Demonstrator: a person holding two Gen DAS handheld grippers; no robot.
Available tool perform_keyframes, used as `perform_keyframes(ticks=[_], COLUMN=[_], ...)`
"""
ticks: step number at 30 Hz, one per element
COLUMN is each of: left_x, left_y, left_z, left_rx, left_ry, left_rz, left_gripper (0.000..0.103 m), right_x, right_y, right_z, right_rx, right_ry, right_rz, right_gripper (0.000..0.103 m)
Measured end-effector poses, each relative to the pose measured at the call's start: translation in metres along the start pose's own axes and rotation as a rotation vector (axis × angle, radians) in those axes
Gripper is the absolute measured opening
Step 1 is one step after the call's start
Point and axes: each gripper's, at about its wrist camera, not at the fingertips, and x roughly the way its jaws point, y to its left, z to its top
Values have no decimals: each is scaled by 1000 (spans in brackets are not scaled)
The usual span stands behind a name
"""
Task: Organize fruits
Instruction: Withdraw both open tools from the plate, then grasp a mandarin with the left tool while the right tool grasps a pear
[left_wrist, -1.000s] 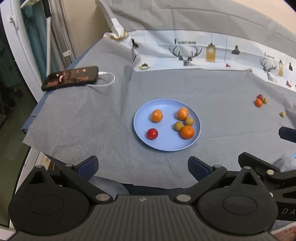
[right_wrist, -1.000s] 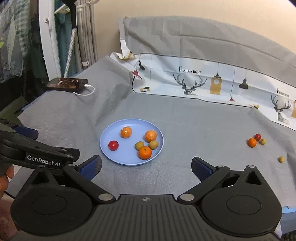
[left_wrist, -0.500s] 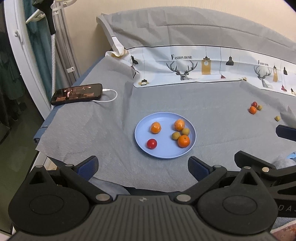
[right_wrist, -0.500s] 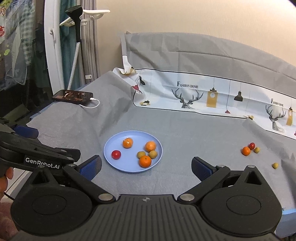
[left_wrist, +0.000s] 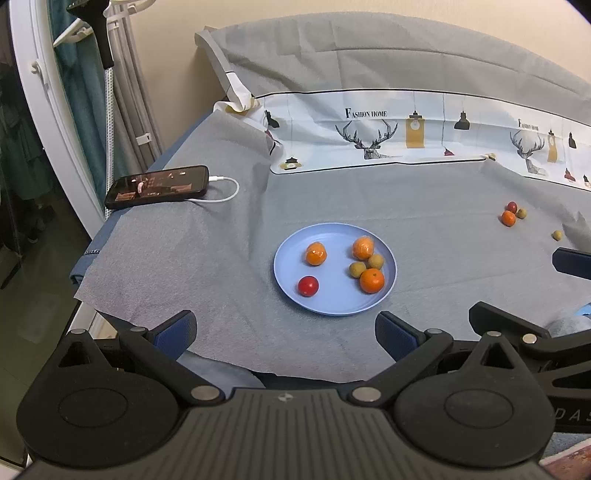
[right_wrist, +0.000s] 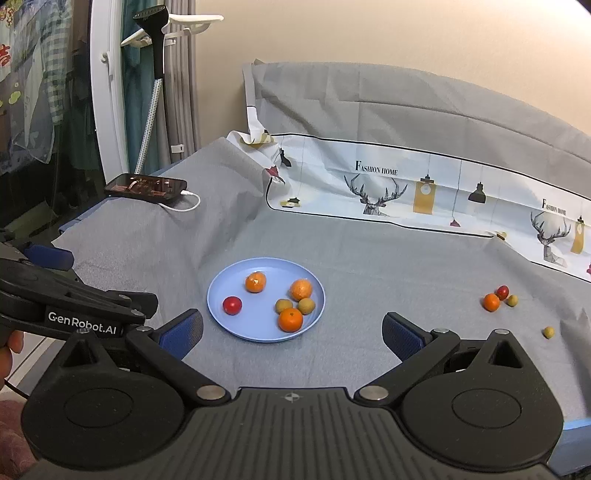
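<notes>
A blue plate (left_wrist: 291, 258) (right_wrist: 221, 288) lies mid-table and holds three oranges, a red tomato (left_wrist: 308, 285) (right_wrist: 232, 305) and two small green-yellow fruits. Far right on the cloth lie a loose orange (left_wrist: 508, 218) (right_wrist: 491, 302), a red fruit (right_wrist: 502, 292), and two small green fruits (left_wrist: 557, 235) (right_wrist: 548, 332). My left gripper (left_wrist: 286, 328) is open and empty, held back at the table's near edge. My right gripper (right_wrist: 291, 332) is likewise open and empty, near the front edge, with the plate just beyond it.
A phone (left_wrist: 157, 186) (right_wrist: 146, 188) on a white charging cable lies at the far left corner. A printed cloth strip (left_wrist: 406, 136) runs along the back. A garment steamer (right_wrist: 155, 74) and curtains stand left of the table. The grey cloth hangs over the front edge.
Both grippers have pulled back and tilted up, so the plate looks smaller and more wall shows. The fruits have not moved. Both grippers stay open.
</notes>
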Motion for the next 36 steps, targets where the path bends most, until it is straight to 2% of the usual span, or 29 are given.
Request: perform_keyframes(ticks=[15, 23, 29, 36], left_x=[19, 36, 58, 98], left_y=[2, -5, -25, -93], left_z=[1, 7, 25, 63], left_rx=[5, 45, 76, 164], left_ry=[42, 77, 112, 118], left_rz=[2, 1, -26, -85], left_gripper=[103, 103, 103, 103], right_x=[16, 34, 42, 45], right_y=[0, -10, -47, -144], right_z=[-1, -1, -6, -18], right_rx=[3, 38, 154, 322], right_ry=[47, 79, 70, 29], right_rz=[11, -1, -83, -298], right_gripper=[102, 102, 102, 102])
